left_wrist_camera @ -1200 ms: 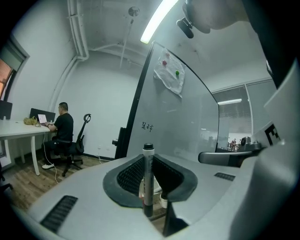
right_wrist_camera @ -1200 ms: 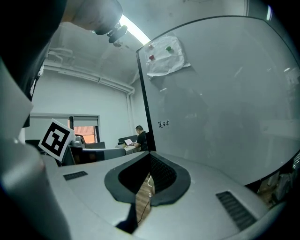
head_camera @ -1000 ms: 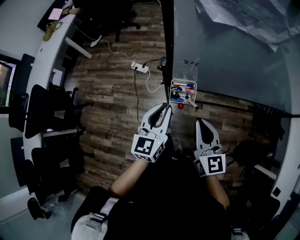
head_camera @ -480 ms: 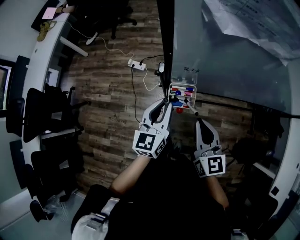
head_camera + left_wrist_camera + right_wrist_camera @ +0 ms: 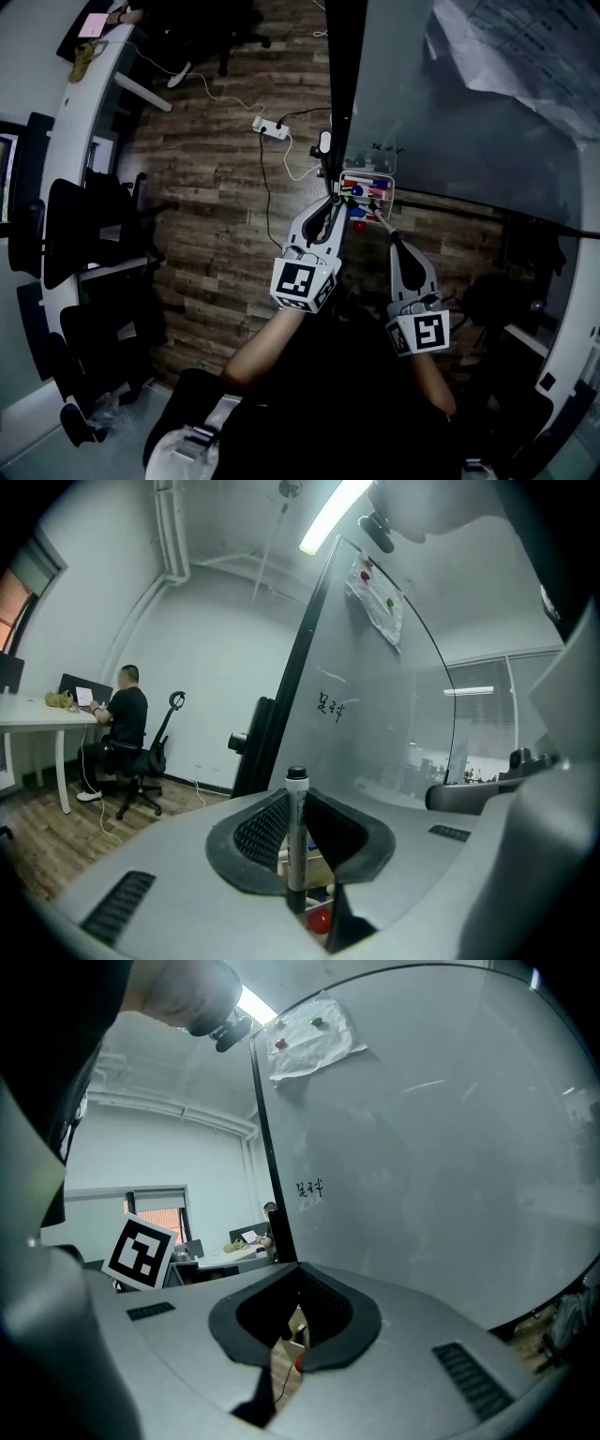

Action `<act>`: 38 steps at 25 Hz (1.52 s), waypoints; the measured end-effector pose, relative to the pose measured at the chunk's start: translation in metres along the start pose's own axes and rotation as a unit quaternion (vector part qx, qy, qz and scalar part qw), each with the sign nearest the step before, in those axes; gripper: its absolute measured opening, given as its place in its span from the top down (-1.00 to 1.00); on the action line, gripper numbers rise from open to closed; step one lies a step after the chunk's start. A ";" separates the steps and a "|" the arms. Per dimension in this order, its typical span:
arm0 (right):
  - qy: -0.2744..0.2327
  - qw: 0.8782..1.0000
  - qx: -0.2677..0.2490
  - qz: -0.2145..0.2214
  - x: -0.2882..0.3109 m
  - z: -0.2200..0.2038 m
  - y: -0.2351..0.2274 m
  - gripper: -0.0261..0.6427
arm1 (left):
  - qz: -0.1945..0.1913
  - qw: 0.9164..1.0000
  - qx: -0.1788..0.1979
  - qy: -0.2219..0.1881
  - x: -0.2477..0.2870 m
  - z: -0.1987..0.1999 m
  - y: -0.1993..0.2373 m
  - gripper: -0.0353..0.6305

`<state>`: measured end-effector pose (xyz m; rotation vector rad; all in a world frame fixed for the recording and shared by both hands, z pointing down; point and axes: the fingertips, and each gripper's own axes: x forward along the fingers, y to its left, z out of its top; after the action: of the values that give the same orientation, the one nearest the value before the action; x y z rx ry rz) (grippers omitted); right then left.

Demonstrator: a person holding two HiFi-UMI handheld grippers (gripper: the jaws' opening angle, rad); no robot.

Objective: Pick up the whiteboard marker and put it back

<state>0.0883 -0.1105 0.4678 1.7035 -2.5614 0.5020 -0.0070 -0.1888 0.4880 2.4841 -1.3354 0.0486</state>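
A whiteboard marker point(image 5: 296, 832) with a black cap stands upright between the pads of my left gripper point(image 5: 298, 855), which is shut on it. In the head view the left gripper point(image 5: 330, 204) sits just left of the white marker tray point(image 5: 384, 178), which is fixed to the whiteboard point(image 5: 450, 122) and holds several coloured markers. Through the jaws I see part of the tray point(image 5: 317, 866) and a red ball point(image 5: 321, 921) below it. My right gripper point(image 5: 394, 240) hangs below the tray. Its jaws point(image 5: 292, 1330) stand a narrow gap apart with nothing between them.
The whiteboard point(image 5: 422, 1147) carries a small scribble and a pinned sheet. A power strip point(image 5: 265, 128) with cables lies on the wooden floor. Black office chairs point(image 5: 84, 234) stand along a curved white desk point(image 5: 84, 103) at the left, where a person point(image 5: 124, 719) sits.
My left gripper has moved with the marker up towards the tray's left edge. The right gripper has crept slightly closer to the tray.
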 end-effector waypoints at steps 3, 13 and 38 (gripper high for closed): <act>0.004 1.000 -0.002 0.001 0.002 -0.001 0.001 0.88 | -0.001 1.000 0.000 -0.003 0.004 -0.001 0.002 0.69; 0.008 1.000 -0.002 -0.003 0.004 -0.003 0.001 0.88 | 0.002 1.000 -0.015 0.008 0.009 -0.016 0.008 0.69; 0.006 1.000 -0.006 -0.005 0.011 -0.005 0.004 0.88 | 0.002 0.999 -0.010 0.042 0.009 -0.049 0.016 0.69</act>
<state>0.0800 -0.1173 0.4739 1.7023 -2.5408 0.4945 -0.0086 -0.1901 0.5399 2.4344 -1.2991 0.1388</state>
